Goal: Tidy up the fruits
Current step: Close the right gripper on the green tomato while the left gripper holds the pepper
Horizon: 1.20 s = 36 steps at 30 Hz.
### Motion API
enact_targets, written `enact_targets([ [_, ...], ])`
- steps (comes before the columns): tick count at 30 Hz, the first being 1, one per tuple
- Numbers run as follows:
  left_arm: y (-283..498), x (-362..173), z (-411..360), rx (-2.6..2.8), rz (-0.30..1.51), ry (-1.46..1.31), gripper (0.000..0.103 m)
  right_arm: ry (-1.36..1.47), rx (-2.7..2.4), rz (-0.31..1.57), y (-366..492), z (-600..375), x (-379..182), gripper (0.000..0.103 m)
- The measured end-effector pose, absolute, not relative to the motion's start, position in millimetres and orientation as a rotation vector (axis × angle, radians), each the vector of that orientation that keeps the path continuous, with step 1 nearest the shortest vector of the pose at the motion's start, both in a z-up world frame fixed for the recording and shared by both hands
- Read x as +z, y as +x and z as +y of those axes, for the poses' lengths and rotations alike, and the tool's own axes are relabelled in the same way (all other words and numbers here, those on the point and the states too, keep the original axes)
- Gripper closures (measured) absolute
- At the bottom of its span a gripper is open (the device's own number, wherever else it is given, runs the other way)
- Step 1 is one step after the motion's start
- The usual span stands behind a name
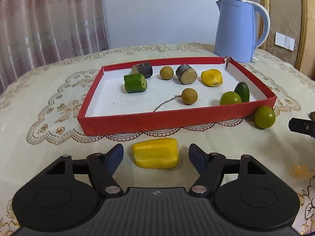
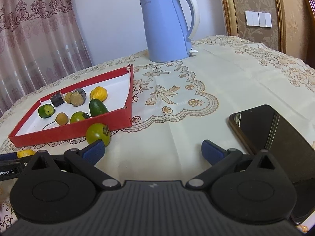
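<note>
A red tray with a white floor holds several fruits: a green cylinder, two dark cut pieces, two brown round ones, a yellow piece, a green round fruit and a dark green oval. In front of the tray a yellow fruit piece lies on the tablecloth. My left gripper is open around it, with a gap at each pad. A second green round fruit rests against the tray's outer corner, just beyond the left finger of my right gripper, which is open and holds nothing.
A blue kettle stands behind the tray's far right corner. A dark phone lies on the embroidered tablecloth to the right of the right gripper. Curtains hang on the left, and the wall with switches is on the right.
</note>
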<state>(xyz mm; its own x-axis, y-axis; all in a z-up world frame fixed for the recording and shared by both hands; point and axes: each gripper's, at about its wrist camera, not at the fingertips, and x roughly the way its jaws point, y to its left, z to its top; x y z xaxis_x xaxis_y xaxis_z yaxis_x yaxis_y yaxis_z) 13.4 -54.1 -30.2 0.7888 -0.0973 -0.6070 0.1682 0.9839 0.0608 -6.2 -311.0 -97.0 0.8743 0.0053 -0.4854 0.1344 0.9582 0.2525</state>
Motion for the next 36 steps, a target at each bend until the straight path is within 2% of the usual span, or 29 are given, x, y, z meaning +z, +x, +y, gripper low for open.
enact_targets([
  [1, 14, -31, -55, -0.144, 0.643, 0.118, 0.053, 0.28, -0.068, 0.503, -6, -310, -97, 0.0],
  [2, 13, -31, -54, -0.141, 0.638, 0.12, 0.055, 0.277, -0.064, 0.501, -7, -310, -97, 0.0],
  [12, 9, -21, -42, -0.067, 0.582, 0.134, 0.055, 0.168, -0.003, 0.408, -20, -291, -86, 0.0],
  [25, 15, -21, -15, -0.007, 0.584, 0.095, 0.055, -0.067, 0.046, 0.422, -20, -248, -77, 0.001],
  [28, 14, -21, -15, -0.016, 0.58, 0.093, 0.055, -0.08, 0.068, 0.474, -8, -247, -76, 0.018],
  [31, 14, -22, -15, -0.022, 0.58, 0.092, 0.055, -0.087, 0.088, 0.484, 1, -244, -74, 0.02],
  [35, 13, -21, -15, -0.031, 0.578, 0.091, 0.055, -0.092, 0.12, 0.514, 20, -237, -72, 0.03],
  [36, 13, -21, -15, -0.033, 0.578, 0.09, 0.055, -0.102, 0.112, 0.522, 24, -234, -74, 0.035],
])
